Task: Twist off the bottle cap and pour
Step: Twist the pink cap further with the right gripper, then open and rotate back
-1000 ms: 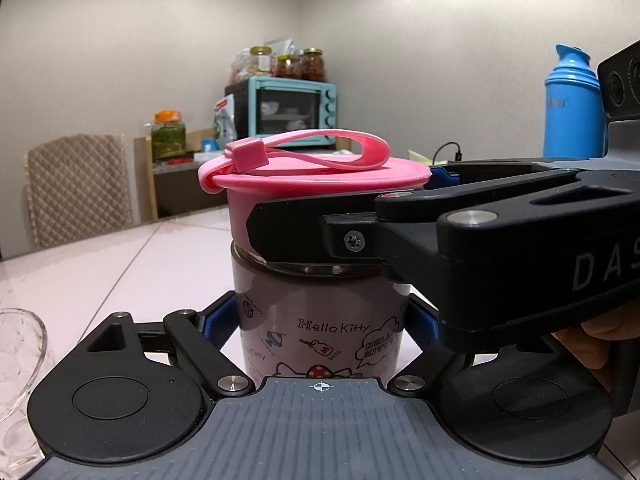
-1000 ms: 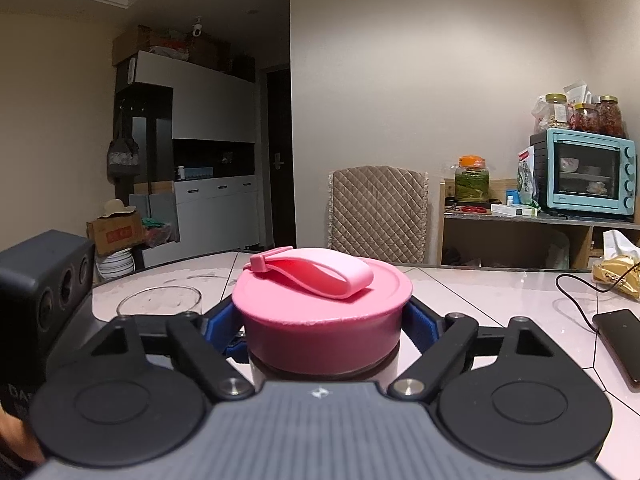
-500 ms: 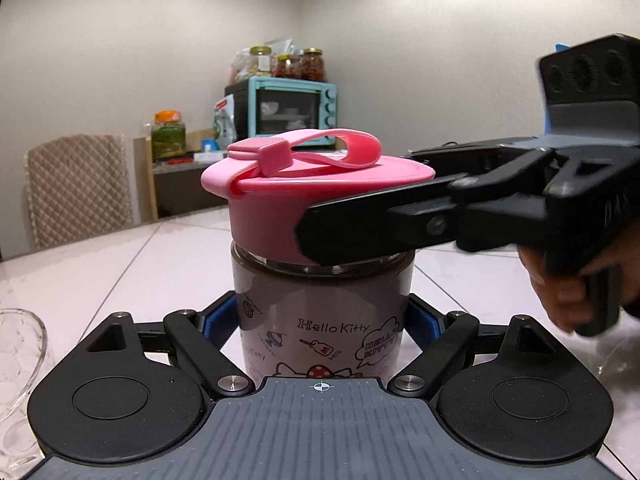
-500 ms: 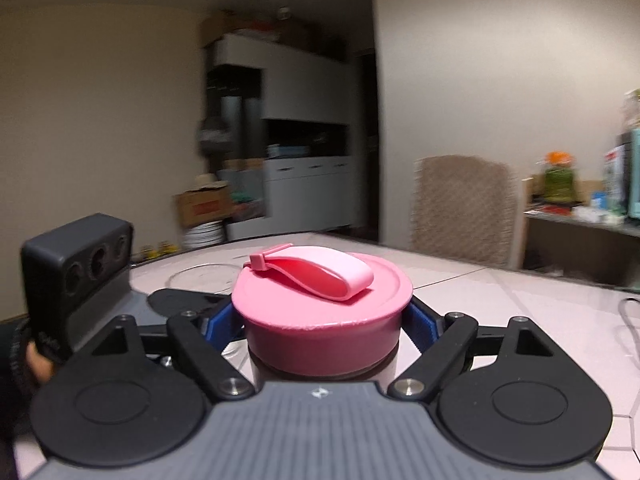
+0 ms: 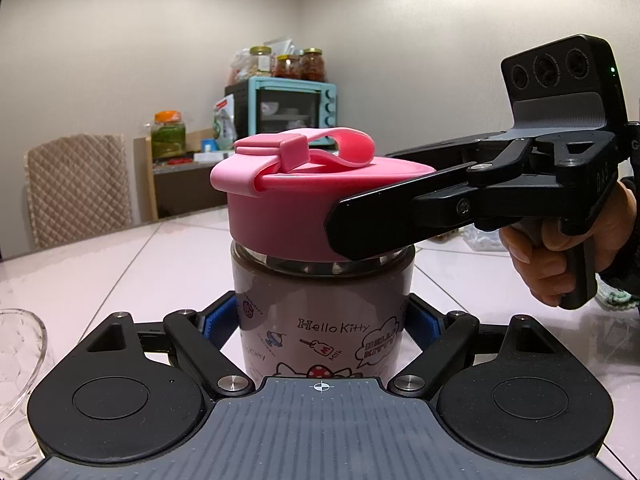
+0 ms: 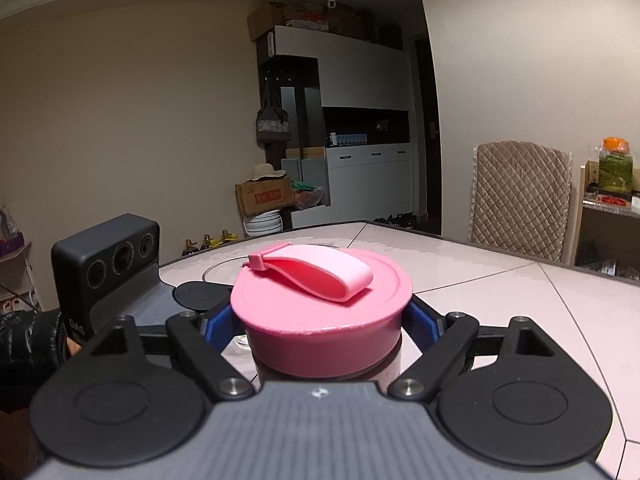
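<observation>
A Hello Kitty bottle [image 5: 320, 320] stands upright on the pale table, and my left gripper [image 5: 322, 322] is shut on its body low down. Its wide pink cap [image 5: 288, 216] with a looped strap sits on top. My right gripper [image 6: 320, 320] holds that cap [image 6: 320, 308] from the side, blue pads against its rim on both sides, and its jaws are starting to open. In the left wrist view a right-gripper finger [image 5: 372, 220] lies across the cap's right side, with a hand on the handle. The left gripper's camera block [image 6: 108, 264] shows at the left.
A clear glass bowl [image 5: 16, 360] sits on the table to the left of the bottle, also seen behind the cap as a bowl rim [image 6: 218, 270]. A quilted chair [image 6: 520, 196] stands at the table's far side. A shelf holds a teal oven [image 5: 292, 116] and jars.
The right gripper has swung around the bottle with the cap in it. The cap has turned, its strap clasp moving from the left toward the middle. The left gripper and bottle stayed still.
</observation>
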Available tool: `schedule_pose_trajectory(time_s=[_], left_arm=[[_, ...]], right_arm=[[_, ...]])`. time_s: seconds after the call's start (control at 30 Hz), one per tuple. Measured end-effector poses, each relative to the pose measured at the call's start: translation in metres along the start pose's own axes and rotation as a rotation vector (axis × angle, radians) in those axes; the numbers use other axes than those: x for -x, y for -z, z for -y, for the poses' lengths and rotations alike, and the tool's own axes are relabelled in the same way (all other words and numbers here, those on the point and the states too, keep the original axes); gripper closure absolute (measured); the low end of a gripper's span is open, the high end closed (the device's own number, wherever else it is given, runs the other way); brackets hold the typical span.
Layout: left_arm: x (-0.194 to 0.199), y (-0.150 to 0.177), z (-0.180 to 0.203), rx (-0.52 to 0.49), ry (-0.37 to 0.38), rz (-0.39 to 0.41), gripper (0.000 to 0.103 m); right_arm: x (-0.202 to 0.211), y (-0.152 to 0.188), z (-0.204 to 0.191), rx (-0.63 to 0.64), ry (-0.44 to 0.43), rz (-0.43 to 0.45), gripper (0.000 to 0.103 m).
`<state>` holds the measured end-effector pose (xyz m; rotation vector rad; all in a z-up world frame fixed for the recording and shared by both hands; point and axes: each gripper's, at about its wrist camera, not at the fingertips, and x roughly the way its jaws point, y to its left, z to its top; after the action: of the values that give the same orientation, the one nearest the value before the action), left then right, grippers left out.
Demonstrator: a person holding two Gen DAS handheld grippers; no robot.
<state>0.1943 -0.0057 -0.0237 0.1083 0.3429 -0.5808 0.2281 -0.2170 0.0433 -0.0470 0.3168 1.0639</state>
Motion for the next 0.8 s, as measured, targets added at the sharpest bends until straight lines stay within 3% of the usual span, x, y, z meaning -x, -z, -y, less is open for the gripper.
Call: schedule_pose_trajectory(time_s=[0.23,0.57,0.8], left_arm=[[0.0,0.0,0.001,-0.001,0.0,0.0,0.014],[0.0,0.0,0.001,-0.001,0.001,0.0,0.014],[0.0,0.0,0.001,-0.001,0.001,0.0,0.014]], right_arm=[[0.01,0.006,-0.024,-0.021,0.131,0.015,0.003],[0.008,0.018,-0.065,-0.033,0.373,0.098,0.003],[-0.005,0.022,-0.066,-0.055,0.445,0.094,0.003]])
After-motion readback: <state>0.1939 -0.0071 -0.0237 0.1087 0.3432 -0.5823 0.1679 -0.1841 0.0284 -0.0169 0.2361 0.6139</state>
